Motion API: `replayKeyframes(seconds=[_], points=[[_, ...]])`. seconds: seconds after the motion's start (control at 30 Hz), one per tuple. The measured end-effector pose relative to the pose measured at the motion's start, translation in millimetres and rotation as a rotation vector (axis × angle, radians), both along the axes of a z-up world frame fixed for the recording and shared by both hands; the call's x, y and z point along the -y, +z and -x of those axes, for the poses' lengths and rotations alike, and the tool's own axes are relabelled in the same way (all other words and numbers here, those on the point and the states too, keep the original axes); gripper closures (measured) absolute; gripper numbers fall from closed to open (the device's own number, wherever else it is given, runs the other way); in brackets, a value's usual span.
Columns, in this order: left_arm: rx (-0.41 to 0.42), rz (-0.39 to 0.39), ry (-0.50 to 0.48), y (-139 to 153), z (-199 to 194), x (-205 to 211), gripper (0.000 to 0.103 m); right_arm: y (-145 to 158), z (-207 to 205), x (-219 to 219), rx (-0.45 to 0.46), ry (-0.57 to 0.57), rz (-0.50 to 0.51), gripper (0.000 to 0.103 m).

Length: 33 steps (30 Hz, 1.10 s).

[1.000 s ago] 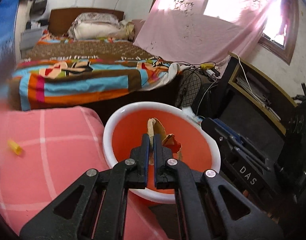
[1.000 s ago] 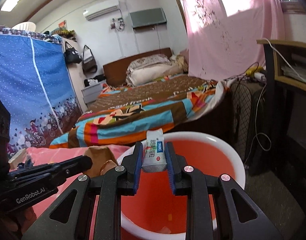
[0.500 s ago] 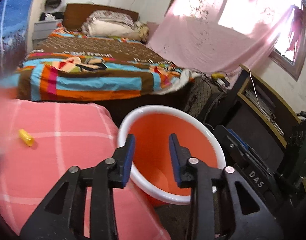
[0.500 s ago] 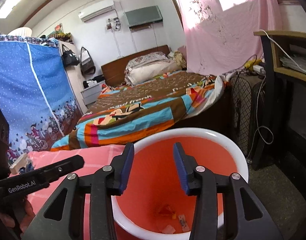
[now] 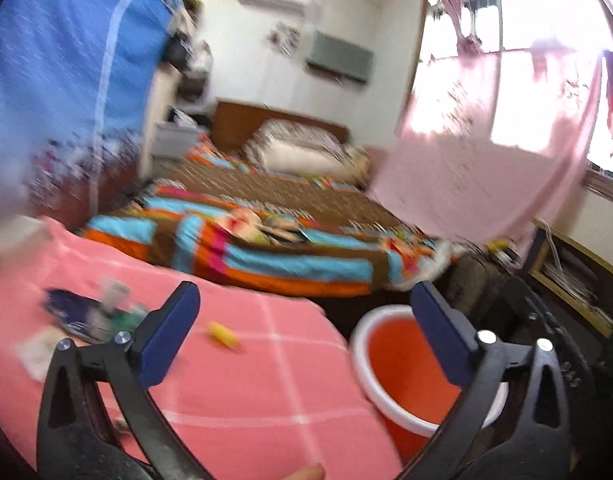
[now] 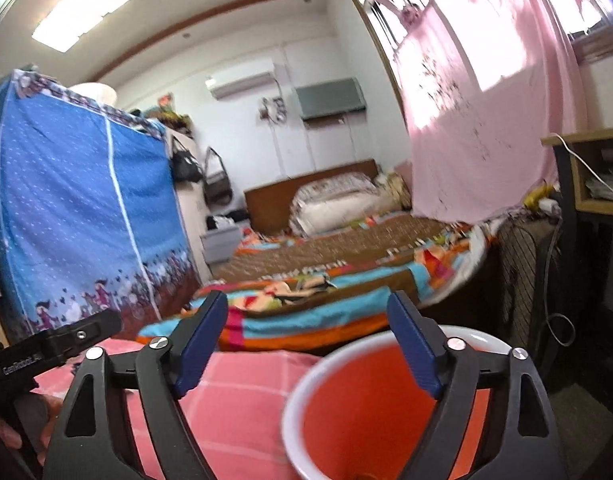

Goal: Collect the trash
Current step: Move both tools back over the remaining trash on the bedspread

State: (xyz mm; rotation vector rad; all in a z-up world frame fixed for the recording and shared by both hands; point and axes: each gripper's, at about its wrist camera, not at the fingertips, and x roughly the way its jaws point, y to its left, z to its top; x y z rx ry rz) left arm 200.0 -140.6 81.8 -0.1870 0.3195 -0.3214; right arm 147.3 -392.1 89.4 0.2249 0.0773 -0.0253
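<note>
The orange bin with a white rim stands on the floor beside the pink checked cloth. My left gripper hangs above the cloth's right edge, jaws opening wide, nothing between them. On the cloth lie a small yellow piece, a dark blue wrapper and a white scrap, all blurred. My right gripper hovers over the bin's near rim, jaws opening, empty. The left gripper's black body shows at the right wrist view's left edge.
A bed with a striped colourful blanket lies behind the cloth and bin. A blue fabric wardrobe stands at the left. A pink curtain and a dark shelf unit fill the right side.
Both grippers let go of their trash over the bin and opened wide. The left one swung left and up, off the bin toward the cloth; the right one tilted up.
</note>
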Motion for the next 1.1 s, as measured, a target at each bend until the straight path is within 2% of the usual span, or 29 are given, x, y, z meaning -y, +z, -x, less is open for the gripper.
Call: replayKeyframes(seconds=[0.03,0.07,0.33,0.43,0.83,1.1], points=[[0.019,-0.001,0.023,1,3,-7,0.000,1,0,-3,0.013,0.009,0.003,0.004],[0.031,-0.003,0.042,1,7,-15,0.000,2,0,-8,0.027,0.017,0.006,0.000],[0.173,-0.053,0.161,6,36,-62,0.000,11,6,-55,0.149,0.114,0.063,0.000],[0.200,-0.068,0.200,6,44,-78,0.000,12,8,-73,0.188,0.143,0.076,0.000],[0.251,-0.139,0.337,-1,68,-154,0.000,10,7,-138,0.260,0.259,0.122,0.000],[0.182,-0.167,0.363,-10,65,-189,0.000,-6,-9,-176,0.175,0.324,0.208,0.000]])
